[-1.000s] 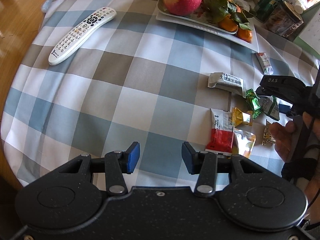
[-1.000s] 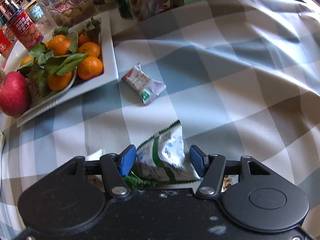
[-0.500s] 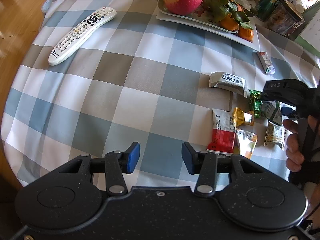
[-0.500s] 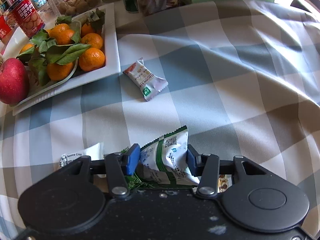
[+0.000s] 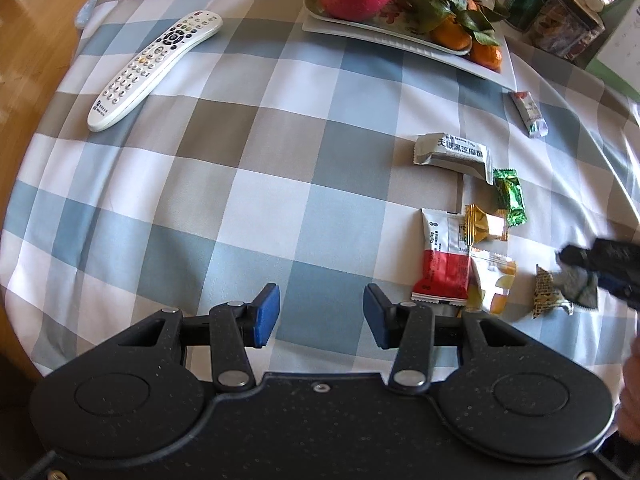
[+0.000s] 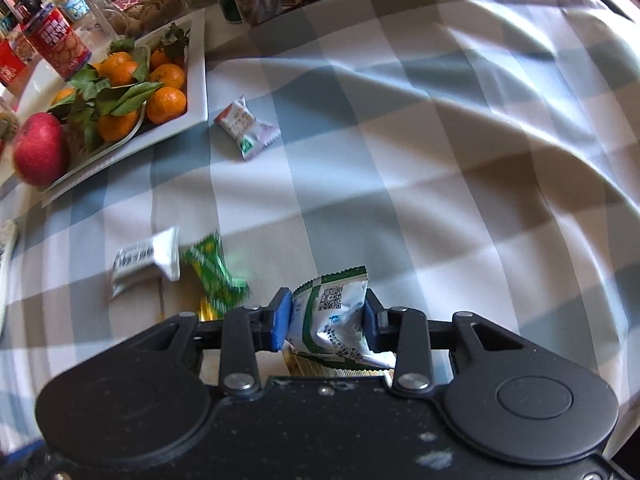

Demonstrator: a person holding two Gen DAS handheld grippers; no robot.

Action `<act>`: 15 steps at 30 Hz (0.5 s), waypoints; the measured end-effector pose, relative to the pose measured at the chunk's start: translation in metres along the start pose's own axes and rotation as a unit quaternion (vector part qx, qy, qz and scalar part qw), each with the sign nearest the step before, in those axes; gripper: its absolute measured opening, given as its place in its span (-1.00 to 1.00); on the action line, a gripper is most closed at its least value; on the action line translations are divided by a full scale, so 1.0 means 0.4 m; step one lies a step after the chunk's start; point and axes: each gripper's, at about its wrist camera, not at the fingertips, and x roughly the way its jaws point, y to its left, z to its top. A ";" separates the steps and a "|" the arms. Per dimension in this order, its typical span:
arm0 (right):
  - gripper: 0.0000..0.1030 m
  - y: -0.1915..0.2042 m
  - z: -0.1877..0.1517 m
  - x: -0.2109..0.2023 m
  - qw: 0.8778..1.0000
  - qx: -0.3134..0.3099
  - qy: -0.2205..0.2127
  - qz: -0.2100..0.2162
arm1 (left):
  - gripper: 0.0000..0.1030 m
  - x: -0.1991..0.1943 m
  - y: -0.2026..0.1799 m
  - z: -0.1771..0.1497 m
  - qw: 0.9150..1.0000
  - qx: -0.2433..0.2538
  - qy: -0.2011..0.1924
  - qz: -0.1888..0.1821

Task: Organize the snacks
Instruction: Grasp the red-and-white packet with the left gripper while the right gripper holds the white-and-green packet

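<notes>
- Right gripper (image 6: 326,318) clenched on green-and-white snack packet (image 6: 334,312), lifted clear of the checked table (image 6: 440,160).
- Left gripper (image 5: 320,314) released, hovering over bare cloth at near edge.
- Remaining wrappers clustered right of left gripper: red-and-white packet (image 5: 442,262), green candy (image 5: 509,196), grey bar (image 5: 452,154).

A remote (image 5: 154,68) lies far left on the table (image 5: 240,184); the fruit tray (image 5: 404,38) sits far centre, snack packets (image 5: 452,152) clustered right, nearer.
</notes>
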 end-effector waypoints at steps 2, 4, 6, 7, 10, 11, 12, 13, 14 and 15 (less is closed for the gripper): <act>-0.28 -0.020 -0.034 -0.018 1.000 -0.001 0.005 0.009 | 0.05 0.006 -0.014 -0.003 1.000 0.012 -0.002 0.002; -0.28 -0.040 -0.070 -0.030 1.000 -0.001 0.013 0.019 | 0.05 0.013 -0.027 -0.006 1.000 0.019 -0.006 0.001; -0.28 -0.060 -0.105 -0.040 0.999 0.000 0.022 0.028 | 0.05 0.021 -0.039 -0.007 1.000 0.021 -0.012 -0.007; -0.28 -0.069 -0.122 -0.044 0.999 0.002 0.026 0.033 | 0.05 0.024 -0.046 -0.008 0.999 0.023 -0.017 -0.015; -0.28 -0.093 -0.168 -0.061 0.998 0.009 0.035 0.051 | 0.05 0.029 -0.065 -0.012 0.999 0.028 -0.028 -0.033; -0.28 -0.098 -0.181 -0.068 0.998 0.009 0.035 0.057 | 0.05 0.034 -0.071 -0.014 0.998 0.029 -0.030 -0.044; -0.28 -0.103 -0.194 -0.075 0.997 0.010 0.032 0.063 | 0.05 0.039 -0.075 -0.015 0.998 0.029 -0.028 -0.053; -0.28 -0.106 -0.203 -0.079 0.997 0.011 0.029 0.066 | 0.05 0.048 -0.080 -0.018 0.997 0.028 -0.024 -0.063; -0.28 -0.109 -0.209 -0.081 0.997 0.012 0.027 0.069 | 0.05 0.055 -0.084 -0.021 0.997 0.027 -0.022 -0.069; -0.28 -0.110 -0.214 -0.083 0.997 0.012 0.026 0.072 | 0.05 0.062 -0.089 -0.025 0.997 0.026 -0.021 -0.071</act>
